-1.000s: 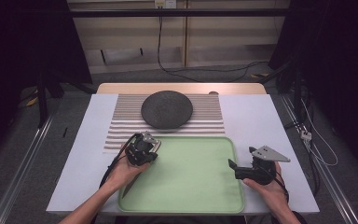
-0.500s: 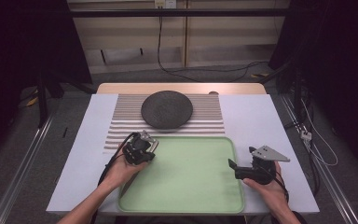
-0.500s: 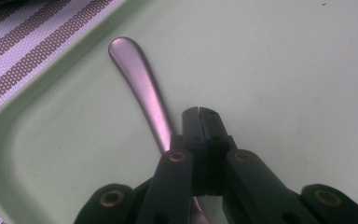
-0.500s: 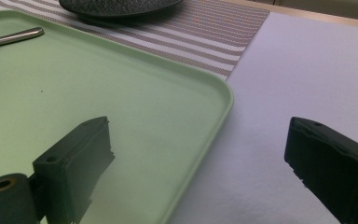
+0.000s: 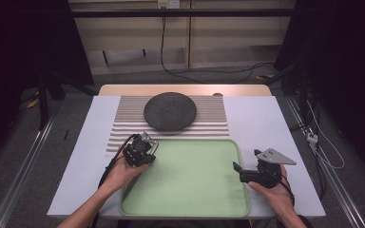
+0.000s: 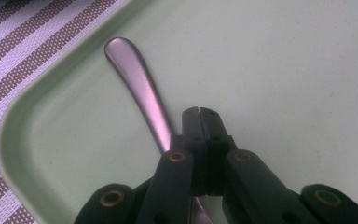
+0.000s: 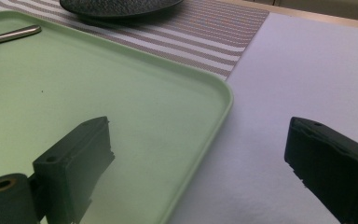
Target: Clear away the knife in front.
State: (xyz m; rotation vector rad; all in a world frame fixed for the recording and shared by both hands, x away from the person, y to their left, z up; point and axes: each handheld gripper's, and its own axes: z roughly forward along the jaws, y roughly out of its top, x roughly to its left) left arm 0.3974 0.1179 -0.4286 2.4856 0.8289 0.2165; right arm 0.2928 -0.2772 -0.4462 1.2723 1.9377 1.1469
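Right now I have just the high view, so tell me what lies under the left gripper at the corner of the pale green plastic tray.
Observer: A slim brushed-metal cutlery handle lies flat on the pale green tray and runs in beneath the left gripper. Its working end is hidden.
Operator: Report those jaws.
Observer: They are shut tight together. The handle passes beside and under them, and I cannot tell if it is pinched.
Operator: Now check the right gripper.
Observer: The right gripper is wide open and holds nothing. It straddles the tray's rim, with one jaw over the tray and the other over the white table.
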